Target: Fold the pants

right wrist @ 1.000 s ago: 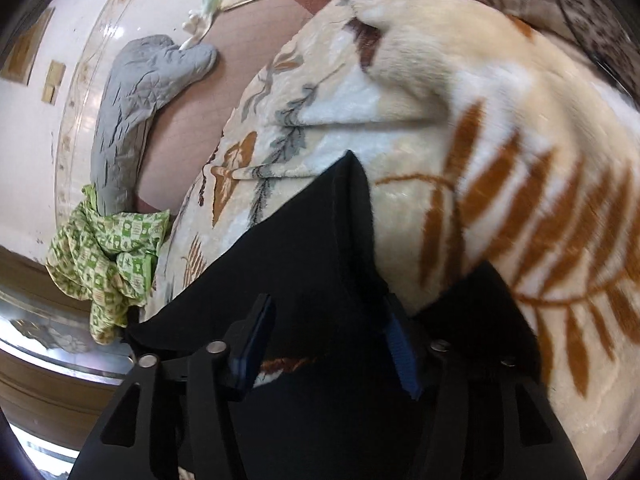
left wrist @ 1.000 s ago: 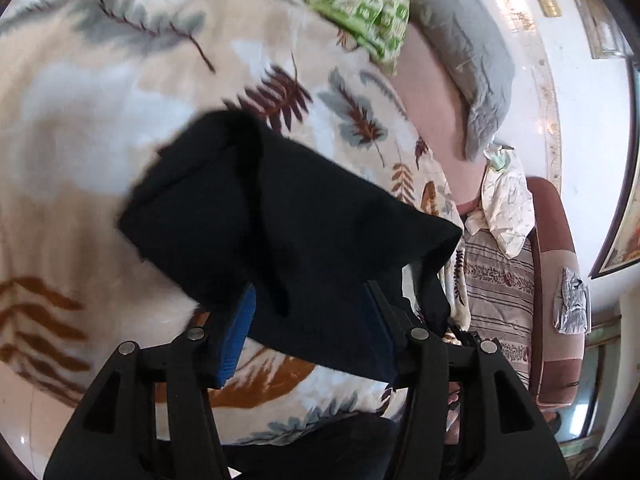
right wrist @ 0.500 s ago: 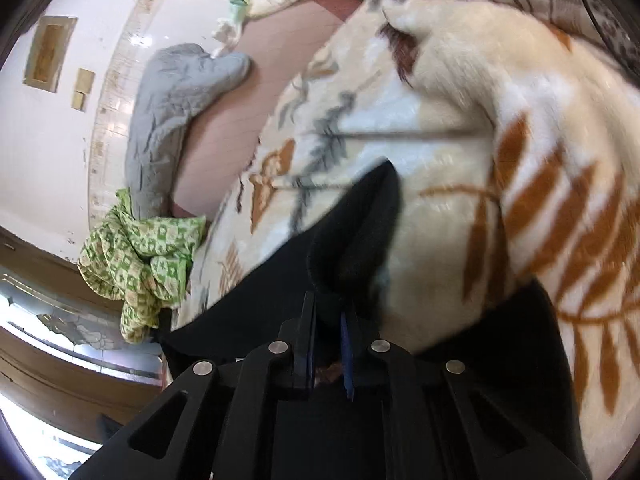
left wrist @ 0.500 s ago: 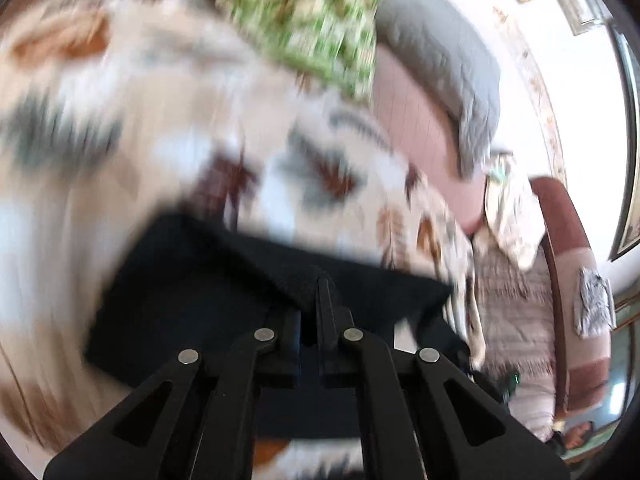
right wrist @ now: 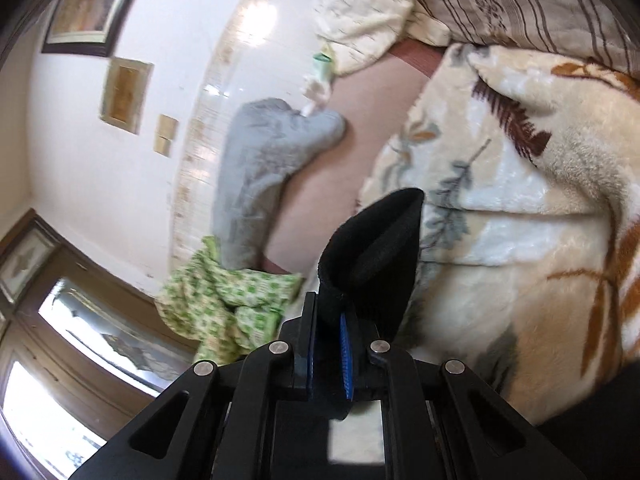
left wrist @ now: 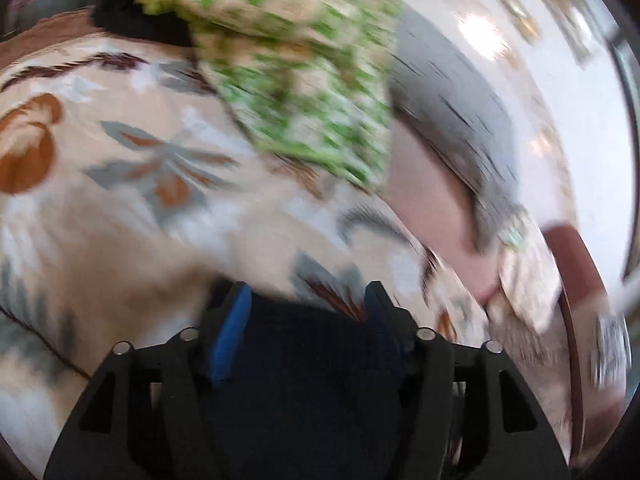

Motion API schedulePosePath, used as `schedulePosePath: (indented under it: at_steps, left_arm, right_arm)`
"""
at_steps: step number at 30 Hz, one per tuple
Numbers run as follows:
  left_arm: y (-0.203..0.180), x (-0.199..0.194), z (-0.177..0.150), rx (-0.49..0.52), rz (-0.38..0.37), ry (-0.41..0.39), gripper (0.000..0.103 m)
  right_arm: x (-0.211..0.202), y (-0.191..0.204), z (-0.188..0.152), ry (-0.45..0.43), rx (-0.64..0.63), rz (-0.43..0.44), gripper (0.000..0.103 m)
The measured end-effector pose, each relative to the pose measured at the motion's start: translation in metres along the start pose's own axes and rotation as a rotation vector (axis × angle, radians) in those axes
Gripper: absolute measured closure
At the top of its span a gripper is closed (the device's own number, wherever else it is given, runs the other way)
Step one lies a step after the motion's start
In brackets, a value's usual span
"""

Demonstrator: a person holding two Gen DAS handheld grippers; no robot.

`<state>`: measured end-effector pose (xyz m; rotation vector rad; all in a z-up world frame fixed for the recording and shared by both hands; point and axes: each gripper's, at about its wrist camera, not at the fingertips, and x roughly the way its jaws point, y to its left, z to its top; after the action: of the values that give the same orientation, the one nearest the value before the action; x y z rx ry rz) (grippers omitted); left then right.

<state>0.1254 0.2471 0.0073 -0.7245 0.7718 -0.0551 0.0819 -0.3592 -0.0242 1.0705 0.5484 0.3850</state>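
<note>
Right claw [right wrist: 330, 344] is pinching a fold of the black pants [right wrist: 372, 256] tight between its blue pads, and the gathered cloth is sticking up out of it like a little cone, tip pointing away toward the head of the bed. Left claw [left wrist: 308, 312] is opening right now, pads standing apart with the dark pants [left wrist: 304, 392] lying between them, not squeezed as far as I can tell. That view is pretty smeared though.

What's worrying me: only one corner is actually being held, so the free side is likely sagging and the fold is going crooked, or the thin pinch is slipping out of the right claw if it gets tugged.

The rest of the pants is hanging or lying near the close edge of the leaf-print blanket [right wrist: 520, 200]; the long axis I honestly can't tell from here.

Further back, the green checked cloth [right wrist: 224, 312] and grey pillow [right wrist: 260, 168] are sitting by the far edge of the bed, well apart from the pants.
</note>
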Motion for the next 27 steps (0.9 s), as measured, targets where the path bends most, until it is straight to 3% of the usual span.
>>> schedulePosePath:
  at_steps: [2, 5, 8, 10, 12, 15, 16, 17, 18, 20, 23, 27]
  left_arm:
    - [-0.010, 0.012, -0.017, 0.065, 0.013, 0.040, 0.044]
    - [-0.005, 0.033, -0.033, 0.097, 0.104, 0.075, 0.044]
    - [0.012, 0.044, -0.031, 0.027, 0.117, 0.089, 0.044]
    - [0.012, 0.044, -0.028, 0.015, 0.119, 0.088, 0.044]
    - [0.008, 0.044, -0.030, 0.017, 0.139, 0.100, 0.044]
    - [0.004, 0.043, -0.032, 0.019, 0.153, 0.114, 0.044]
    - [0.004, 0.043, -0.032, 0.016, 0.152, 0.115, 0.044]
    - [0.004, 0.042, -0.033, 0.007, 0.150, 0.114, 0.044]
    - [0.005, 0.040, -0.033, -0.007, 0.144, 0.112, 0.044]
    - [0.006, 0.038, -0.034, -0.015, 0.139, 0.109, 0.044]
    - [0.008, 0.036, -0.037, -0.018, 0.124, 0.100, 0.044]
    - [0.006, 0.031, -0.044, -0.028, 0.098, 0.098, 0.044]
  right_arm:
    - [-0.019, 0.013, -0.008, -0.009, -0.018, 0.029, 0.094]
    - [-0.061, 0.029, -0.030, -0.025, -0.016, 0.068, 0.094]
    - [-0.107, 0.026, -0.065, -0.075, 0.151, 0.108, 0.094]
    - [-0.124, 0.009, -0.083, -0.122, 0.354, 0.105, 0.094]
    - [-0.118, -0.015, -0.085, -0.125, 0.555, 0.068, 0.093]
    - [-0.094, -0.034, -0.057, -0.172, 0.599, 0.021, 0.089]
    - [-0.084, -0.042, -0.044, -0.199, 0.606, 0.036, 0.083]
    - [-0.070, -0.049, -0.024, -0.224, 0.563, 0.059, 0.063]
    - [-0.055, -0.052, -0.003, -0.224, 0.451, 0.049, 0.058]
    - [-0.051, -0.046, 0.018, -0.238, 0.278, -0.132, 0.059]
    - [-0.055, -0.027, 0.021, -0.192, 0.145, -0.153, 0.058]
    - [-0.031, 0.018, 0.016, 0.012, -0.201, -0.306, 0.057]
